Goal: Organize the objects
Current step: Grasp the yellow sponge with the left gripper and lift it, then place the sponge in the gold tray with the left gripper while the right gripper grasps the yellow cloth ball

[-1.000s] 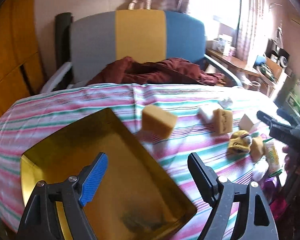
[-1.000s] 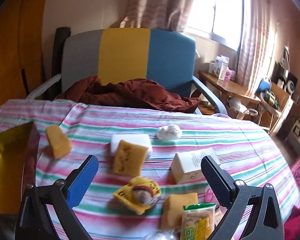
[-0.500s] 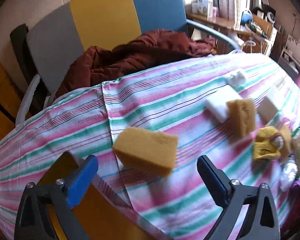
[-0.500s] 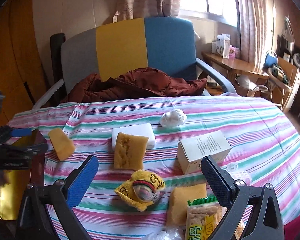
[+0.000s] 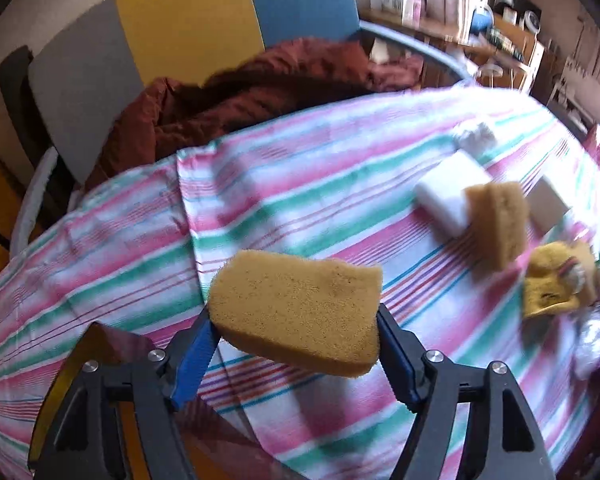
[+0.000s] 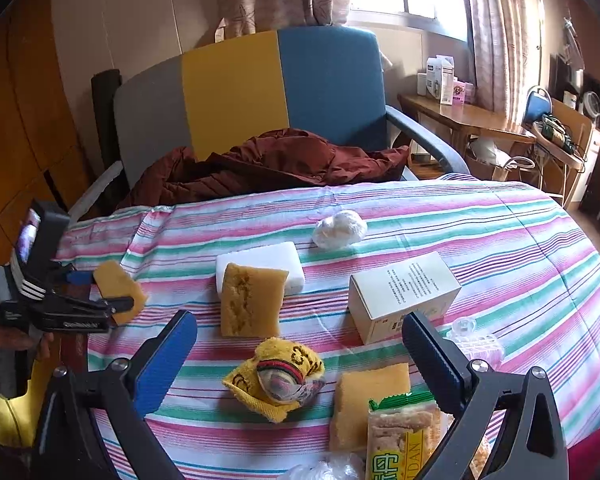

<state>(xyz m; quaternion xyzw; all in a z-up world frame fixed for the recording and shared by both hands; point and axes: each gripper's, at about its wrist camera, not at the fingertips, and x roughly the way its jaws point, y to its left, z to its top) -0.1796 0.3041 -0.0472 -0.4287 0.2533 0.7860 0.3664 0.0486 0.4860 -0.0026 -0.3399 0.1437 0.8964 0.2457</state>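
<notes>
My left fingers have swung off the gold tray onto the yellow sponge at twelve o'clock, closing across its long axis; right fingers hover apart.

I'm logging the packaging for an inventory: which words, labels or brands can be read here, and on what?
"DAN", the end of a cut-off word: on the green-topped snack packet.
A large Chinese character beside it on the same packet: partly cut off, not readable.
Small print on the white carton: too small.
Boxes on the wooden side table: too small.
</notes>
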